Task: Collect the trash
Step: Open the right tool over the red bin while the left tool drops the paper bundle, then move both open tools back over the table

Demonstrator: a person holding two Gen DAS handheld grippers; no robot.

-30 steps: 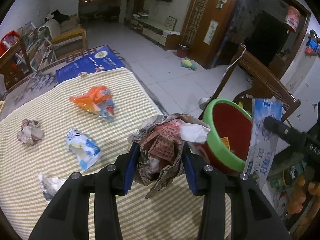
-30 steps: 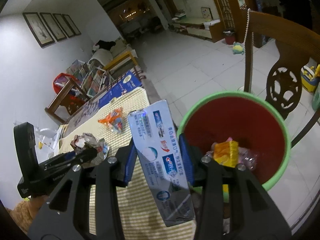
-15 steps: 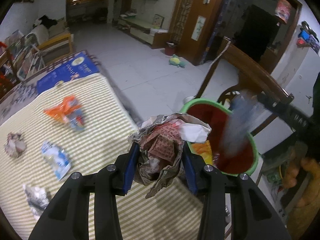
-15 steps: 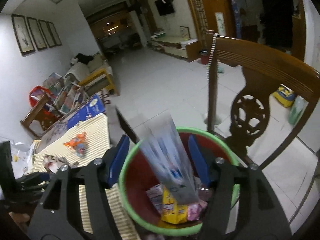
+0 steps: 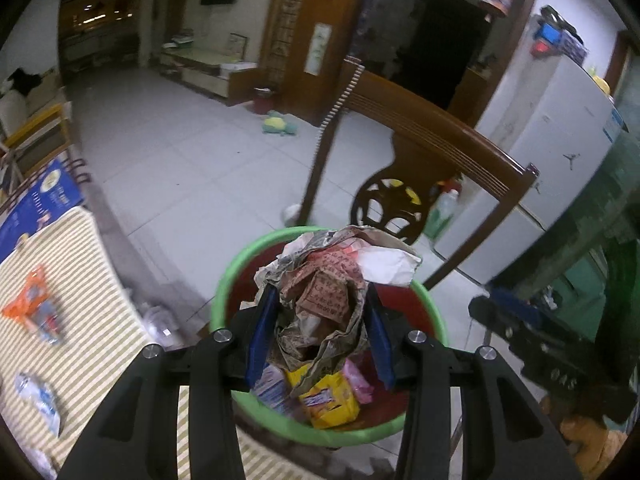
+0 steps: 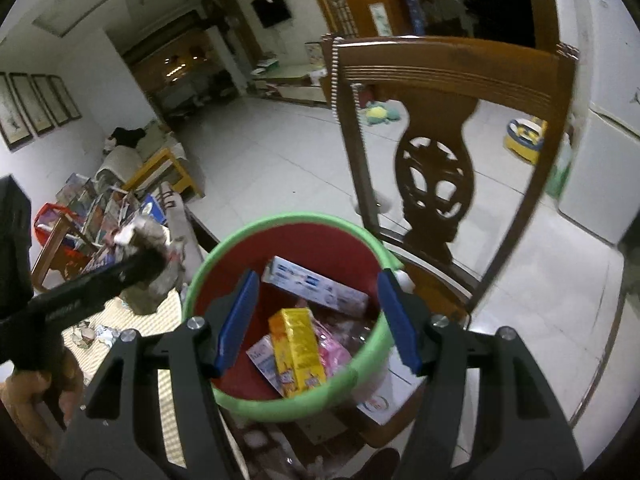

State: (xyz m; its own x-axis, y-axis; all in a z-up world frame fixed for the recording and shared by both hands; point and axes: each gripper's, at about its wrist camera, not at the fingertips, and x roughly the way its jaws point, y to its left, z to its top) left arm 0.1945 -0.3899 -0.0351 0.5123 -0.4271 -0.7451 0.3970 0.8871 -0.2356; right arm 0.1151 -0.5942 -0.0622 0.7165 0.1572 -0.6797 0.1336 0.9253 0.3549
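Newspaper wad (image 5: 320, 300) with unreadable print, toothpaste box (image 6: 316, 286)

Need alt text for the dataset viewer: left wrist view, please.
The left gripper holds a crumpled newspaper wad over a green-rimmed red bin already holding wrappers; its jaws have just been opening slightly. Striped tablecloth with more trash lies left, a wooden chair behind.

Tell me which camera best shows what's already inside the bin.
The right wrist view: it looks straight into the bin, showing the white-blue box and yellow carton unobstructed. In the left wrist view, the crumpled paper wad covers most of the inside.
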